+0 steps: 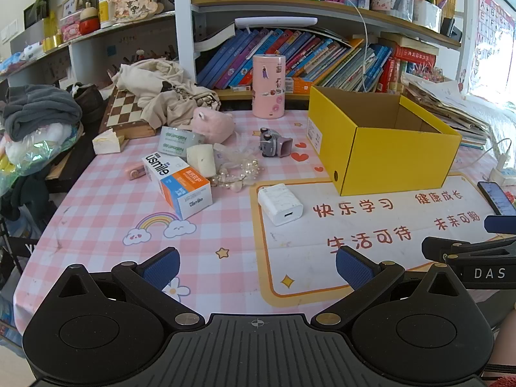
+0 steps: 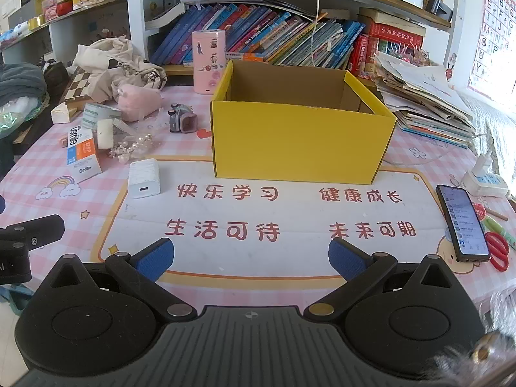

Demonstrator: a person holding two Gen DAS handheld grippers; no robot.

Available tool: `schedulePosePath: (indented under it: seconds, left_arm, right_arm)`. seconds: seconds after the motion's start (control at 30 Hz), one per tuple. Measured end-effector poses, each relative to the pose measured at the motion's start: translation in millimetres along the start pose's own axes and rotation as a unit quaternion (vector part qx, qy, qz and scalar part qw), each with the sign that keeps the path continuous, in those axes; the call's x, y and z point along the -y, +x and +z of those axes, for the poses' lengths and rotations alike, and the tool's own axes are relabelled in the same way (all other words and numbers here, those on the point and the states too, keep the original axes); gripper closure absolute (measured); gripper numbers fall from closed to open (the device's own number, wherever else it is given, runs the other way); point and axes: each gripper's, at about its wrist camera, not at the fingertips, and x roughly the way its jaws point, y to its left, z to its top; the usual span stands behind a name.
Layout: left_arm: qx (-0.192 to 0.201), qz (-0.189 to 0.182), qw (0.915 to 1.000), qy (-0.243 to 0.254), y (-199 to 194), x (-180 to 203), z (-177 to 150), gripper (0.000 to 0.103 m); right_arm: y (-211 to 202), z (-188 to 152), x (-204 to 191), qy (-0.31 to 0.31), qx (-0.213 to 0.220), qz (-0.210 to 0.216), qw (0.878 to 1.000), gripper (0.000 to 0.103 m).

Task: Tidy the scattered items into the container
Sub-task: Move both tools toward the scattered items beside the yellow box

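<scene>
An open yellow cardboard box (image 1: 383, 148) (image 2: 300, 142) stands on the pink checked table mat, and what shows of its inside holds nothing. Left of it lie a white charger block (image 1: 280, 204) (image 2: 144, 178), a "usmile" carton (image 1: 178, 183) (image 2: 82, 153), a small grey toy (image 1: 274, 142) (image 2: 182, 117), a bead string (image 1: 238, 171) (image 2: 135, 146), a white roll (image 1: 201, 159) (image 2: 104, 133), a tape roll (image 1: 174, 142) (image 2: 96, 114) and a pink plush (image 1: 213, 122) (image 2: 137, 100). My left gripper (image 1: 258, 269) and right gripper (image 2: 251, 258) hover open over the near table edge, holding nothing.
A pink canister (image 1: 268, 85) (image 2: 208, 61) stands behind the box. A phone (image 2: 462, 222), red scissors (image 2: 498, 253) and a power strip (image 2: 483, 182) lie at the right. Clothes, a chessboard (image 1: 124, 113) and bookshelves crowd the back. Papers (image 2: 425, 100) are stacked at the right.
</scene>
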Motion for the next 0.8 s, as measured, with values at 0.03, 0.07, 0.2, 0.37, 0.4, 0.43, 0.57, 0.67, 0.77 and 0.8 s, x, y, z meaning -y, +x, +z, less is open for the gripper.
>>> schedulePosePath:
  seconds: [0.03, 0.07, 0.2, 0.37, 0.4, 0.43, 0.57, 0.67, 0.77, 0.8]
  left_arm:
    - [0.000, 0.001, 1.0000, 0.000, 0.3, 0.0, 0.4, 0.000]
    - [0.000, 0.001, 1.0000, -0.001, -0.4, -0.6, 0.8, 0.000]
    - [-0.001, 0.001, 1.0000, -0.001, -1.4, -1.5, 0.8, 0.000]
    - [0.000, 0.001, 1.0000, -0.003, -3.8, -4.0, 1.0, 0.000]
    - [0.002, 0.002, 1.0000, -0.004, -4.7, -4.5, 1.2, 0.000]
    - [0.004, 0.003, 1.0000, -0.005, -5.5, -5.0, 1.3, 0.000]
    - [0.004, 0.009, 0.9999, -0.011, -4.8, -5.9, 1.2, 0.000]
    - [0.004, 0.000, 0.9998, -0.020, -5.8, -9.5, 1.1, 0.000]
    - [0.003, -0.007, 0.9995, -0.029, -6.4, -13.2, -1.0, 0.000]
    - [0.004, -0.008, 0.9995, -0.032, -6.9, -13.9, -1.5, 0.000]
  right_arm:
    - [0.1, -0.2, 0.0, 0.000, 0.000, 0.000, 1.000, 0.000]
    - [-0.1, -0.7, -0.6, 0.000, 0.000, 0.001, 1.000, 0.000]
    - [-0.8, 3.0, -3.2, -0.005, -0.003, 0.004, 1.000, 0.000]
    - [-0.9, 5.2, -7.3, -0.009, -0.003, 0.008, 1.000, 0.000]
    - [-0.8, 5.7, -8.0, -0.009, -0.003, 0.009, 1.000, 0.000]
    - [-1.0, 5.9, -8.3, -0.009, -0.002, 0.011, 1.000, 0.000]
    - [-0.8, 4.1, -7.2, -0.010, 0.003, 0.016, 1.000, 0.000]
    - [-1.0, 5.9, -7.5, -0.013, 0.010, 0.031, 0.999, 0.000]
    - [-3.6, 8.5, -6.6, -0.026, 0.037, 0.051, 0.998, 0.000]
    - [-5.1, 9.0, -6.8, -0.035, 0.050, 0.055, 0.997, 0.000]
